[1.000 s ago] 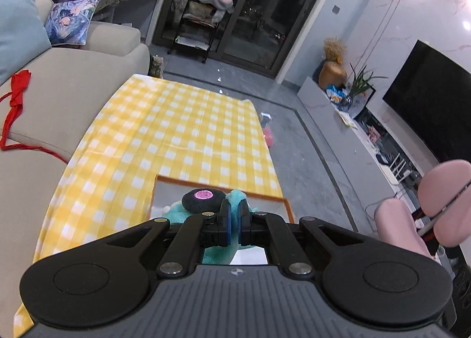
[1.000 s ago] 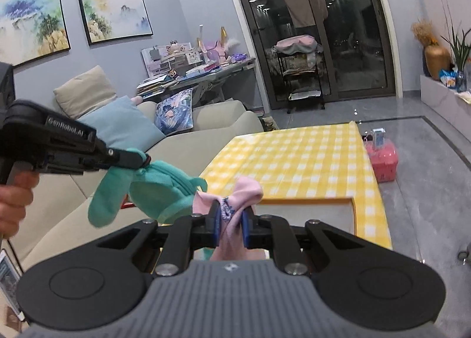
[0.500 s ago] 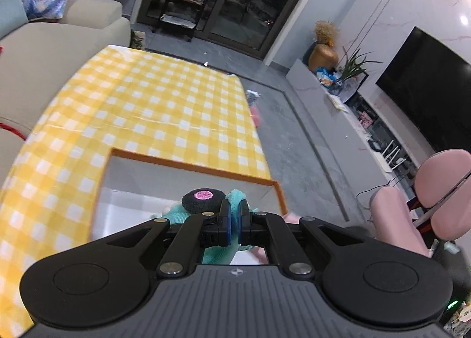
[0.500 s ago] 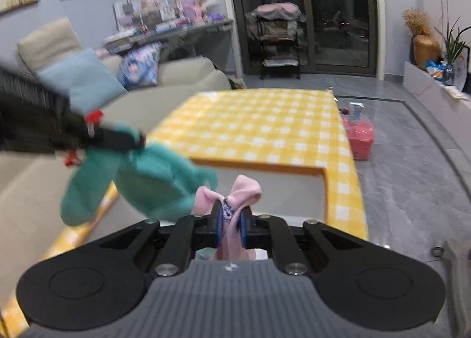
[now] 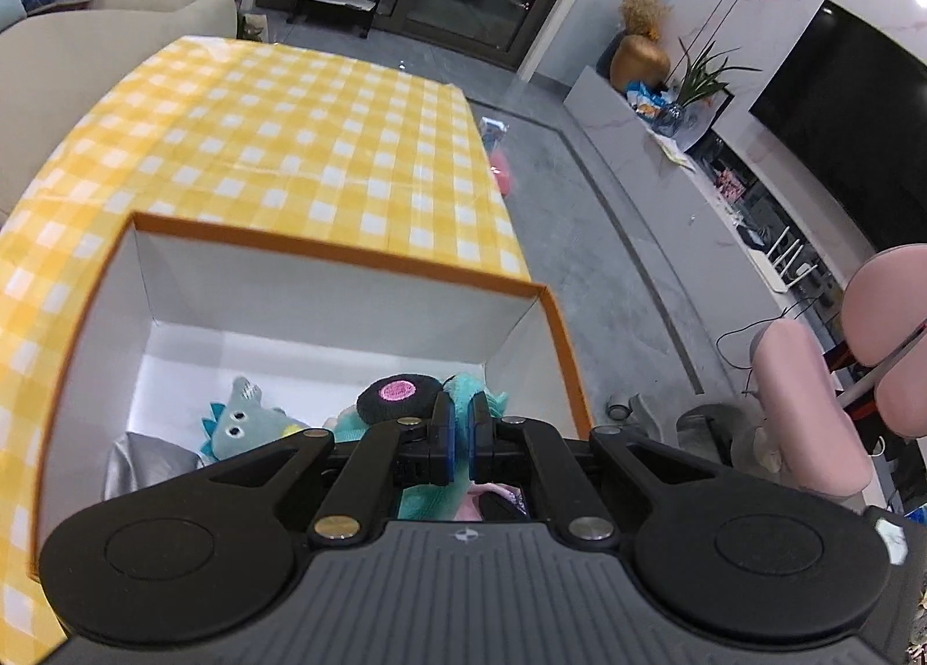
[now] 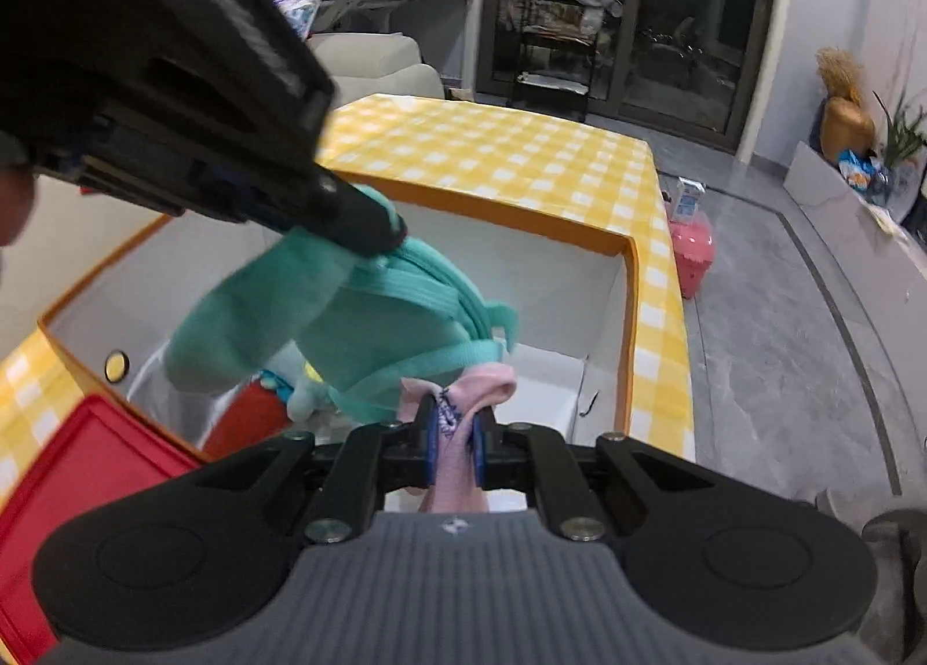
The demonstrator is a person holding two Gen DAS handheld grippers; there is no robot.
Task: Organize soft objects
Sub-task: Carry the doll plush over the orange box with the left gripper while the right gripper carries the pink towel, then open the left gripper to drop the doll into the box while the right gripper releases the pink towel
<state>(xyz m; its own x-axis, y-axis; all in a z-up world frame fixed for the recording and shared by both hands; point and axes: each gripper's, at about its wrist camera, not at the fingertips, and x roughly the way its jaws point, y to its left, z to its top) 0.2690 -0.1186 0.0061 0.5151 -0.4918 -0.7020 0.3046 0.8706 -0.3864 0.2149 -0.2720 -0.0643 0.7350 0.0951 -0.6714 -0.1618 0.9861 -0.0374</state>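
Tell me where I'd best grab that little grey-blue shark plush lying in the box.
Probably the shark plush's head, coming straight down from above. It lies low in the orange-rimmed box with its face up, a silver item on one side and the teal plush on the other, so side approaches look blocked. Its body is hidden.

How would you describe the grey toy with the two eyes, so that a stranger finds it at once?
Look at the yellow checked table, then into the white box with the orange rim on it. On the box floor lies a grey-blue plush toy: the only one showing two round eyes, edged with teal spikes.
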